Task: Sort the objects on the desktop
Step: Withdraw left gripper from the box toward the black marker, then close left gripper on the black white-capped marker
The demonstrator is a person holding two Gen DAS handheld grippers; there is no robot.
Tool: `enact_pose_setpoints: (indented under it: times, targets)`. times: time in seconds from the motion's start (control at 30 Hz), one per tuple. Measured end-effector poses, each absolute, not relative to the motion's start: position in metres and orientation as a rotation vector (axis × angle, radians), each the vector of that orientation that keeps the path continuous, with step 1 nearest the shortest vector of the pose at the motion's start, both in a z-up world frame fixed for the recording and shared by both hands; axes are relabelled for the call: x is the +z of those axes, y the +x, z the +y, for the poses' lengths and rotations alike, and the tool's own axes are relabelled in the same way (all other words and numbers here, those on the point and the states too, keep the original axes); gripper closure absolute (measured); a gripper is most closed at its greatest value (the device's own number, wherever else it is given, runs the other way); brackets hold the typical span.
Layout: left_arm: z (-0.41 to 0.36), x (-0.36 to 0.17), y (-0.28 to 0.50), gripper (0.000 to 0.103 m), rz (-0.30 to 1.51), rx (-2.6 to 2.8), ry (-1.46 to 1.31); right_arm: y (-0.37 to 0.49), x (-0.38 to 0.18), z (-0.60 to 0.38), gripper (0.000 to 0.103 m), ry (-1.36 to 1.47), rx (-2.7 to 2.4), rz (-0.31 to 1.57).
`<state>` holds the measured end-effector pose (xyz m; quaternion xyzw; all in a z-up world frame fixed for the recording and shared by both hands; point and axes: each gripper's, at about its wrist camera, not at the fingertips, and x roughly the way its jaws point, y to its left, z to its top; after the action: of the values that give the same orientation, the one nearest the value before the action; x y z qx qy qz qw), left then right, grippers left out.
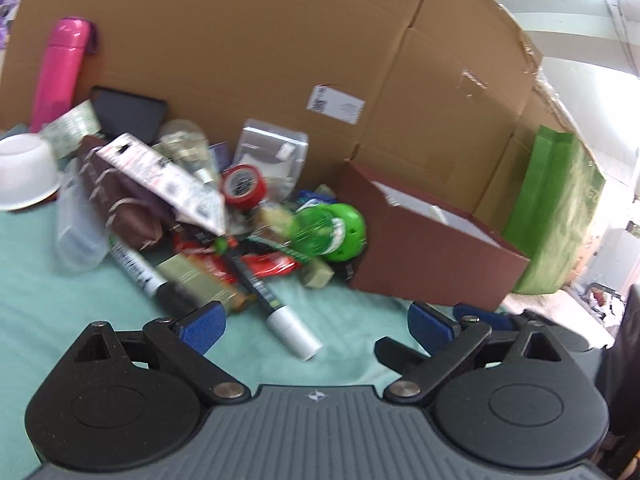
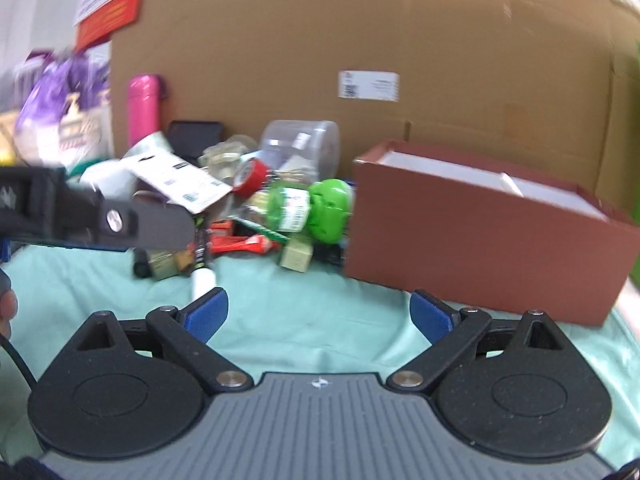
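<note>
Left hand-held gripper [image 1: 314,326] wide, empty, hovering low over the white-capped marker [image 1: 276,304], probably lining up a pick. Right hand-held gripper [image 2: 318,312] wide, empty. Clutter pile [image 1: 208,200] heaped on surface [image 1: 60,312] beside maroon box [image 1: 432,256], the likely destination.

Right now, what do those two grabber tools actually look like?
Both match: the left gripper and right gripper each have a ribbed grey body with a small white logo, two round black discs, black linkage arms with silver rivets, and blue textured pads. A black cable trails nearby.
</note>
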<state>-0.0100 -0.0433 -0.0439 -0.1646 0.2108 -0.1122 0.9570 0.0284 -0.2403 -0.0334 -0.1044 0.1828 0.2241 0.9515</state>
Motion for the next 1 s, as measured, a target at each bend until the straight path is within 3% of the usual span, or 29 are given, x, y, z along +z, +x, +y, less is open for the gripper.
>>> enact_pose_setpoints:
  times: [0.43, 0.57, 0.77, 1.0]
  targets:
    - [-0.036, -0.049, 0.020, 0.005, 0.567, -0.202, -0.365, 0.035, -0.041, -0.204, 0.010, -0.275, 0.520, 0.463]
    - [-0.034, -0.054, 0.038, 0.006, 0.658, -0.218, -0.427, 0.046, -0.043, -0.196, 0.025, -0.271, 0.540, 0.487]
    - [-0.031, -0.056, 0.051, 0.023, 0.684, -0.188, -0.466, 0.065, -0.046, -0.178, 0.038, -0.255, 0.606, 0.526]
    - [-0.032, -0.058, 0.054, 0.030, 0.659, -0.173, -0.460, 0.072, -0.049, -0.169, 0.076, -0.254, 0.682, 0.565]
